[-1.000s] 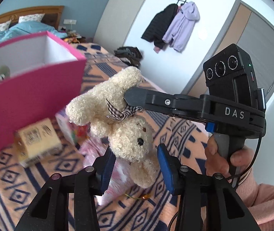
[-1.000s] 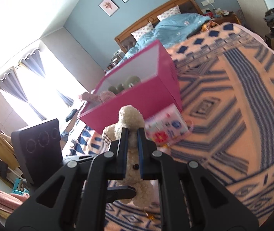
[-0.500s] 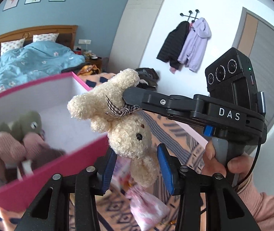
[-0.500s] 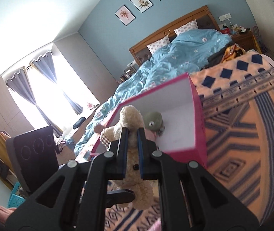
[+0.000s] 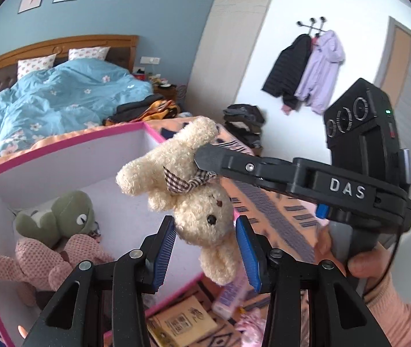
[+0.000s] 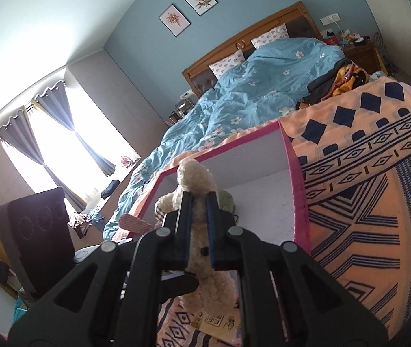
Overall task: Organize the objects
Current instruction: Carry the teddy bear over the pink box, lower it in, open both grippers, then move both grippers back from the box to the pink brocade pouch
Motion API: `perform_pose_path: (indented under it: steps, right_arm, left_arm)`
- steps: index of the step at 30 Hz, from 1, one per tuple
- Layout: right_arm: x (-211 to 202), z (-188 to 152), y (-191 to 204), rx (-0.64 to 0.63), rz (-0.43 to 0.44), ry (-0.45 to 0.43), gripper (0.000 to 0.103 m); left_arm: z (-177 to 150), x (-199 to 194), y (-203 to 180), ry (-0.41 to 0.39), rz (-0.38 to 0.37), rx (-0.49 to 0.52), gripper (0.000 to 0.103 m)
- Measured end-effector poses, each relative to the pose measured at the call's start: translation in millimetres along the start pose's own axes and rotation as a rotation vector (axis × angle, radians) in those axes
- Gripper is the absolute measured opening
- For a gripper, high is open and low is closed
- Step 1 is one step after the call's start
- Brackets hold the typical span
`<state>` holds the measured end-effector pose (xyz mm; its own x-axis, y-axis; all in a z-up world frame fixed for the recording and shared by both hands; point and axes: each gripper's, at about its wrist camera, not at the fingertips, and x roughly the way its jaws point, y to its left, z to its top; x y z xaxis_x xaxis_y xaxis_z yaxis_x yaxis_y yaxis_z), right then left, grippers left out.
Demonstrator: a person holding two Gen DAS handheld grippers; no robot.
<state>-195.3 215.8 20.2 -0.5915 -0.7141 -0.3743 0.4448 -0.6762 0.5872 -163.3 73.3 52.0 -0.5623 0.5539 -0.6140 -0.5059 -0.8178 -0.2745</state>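
two grippers: right gripper (image 6: 196, 231) pinches teddy bear (image 5: 205, 211); left gripper (image 5: 205, 254) clasps its head.
change: bear now risen above pink box (image 5: 61, 156), ready to drop.

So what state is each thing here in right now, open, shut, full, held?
Right gripper: shut on the bear.
Bear: head down, held in the air, its head between the left gripper's pads.
Left gripper: shut on the bear's head, as far as I can tell.
Pink box: open top, partly filled.
Green toy: lying in the box.
Pink toy: lying in the box.
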Motion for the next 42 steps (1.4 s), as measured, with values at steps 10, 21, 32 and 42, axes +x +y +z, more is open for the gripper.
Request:
perform_pose_path:
  steps: [10, 21, 32, 42]
  right_arm:
    - [26.5, -3.4, -26.3, 0.035, -0.103, 0.048, 0.014]
    - [8.7, -10.6, -11.1, -0.066, -0.176, 0.036, 0.023]
    - [-38.1, -42.5, -0.9, -0.121, -0.163, 0.025, 0.038]
    - [-64.2, -100.4, -17.2, -0.106, -0.179, 0.127, 0.043]
  left_arm:
    - [0.1, 25.9, 15.6, 0.057, 0.039, -0.041, 0.044]
    - [-11.6, 18.1, 12.8, 0.032, 0.074, -0.029, 0.071]
    - [-36.5, -32.1, -3.3, -0.143, 0.122, 0.0, 0.09]
    - [-73.0, -56.5, -29.3, -0.206, 0.112, 0.055, 0.09]
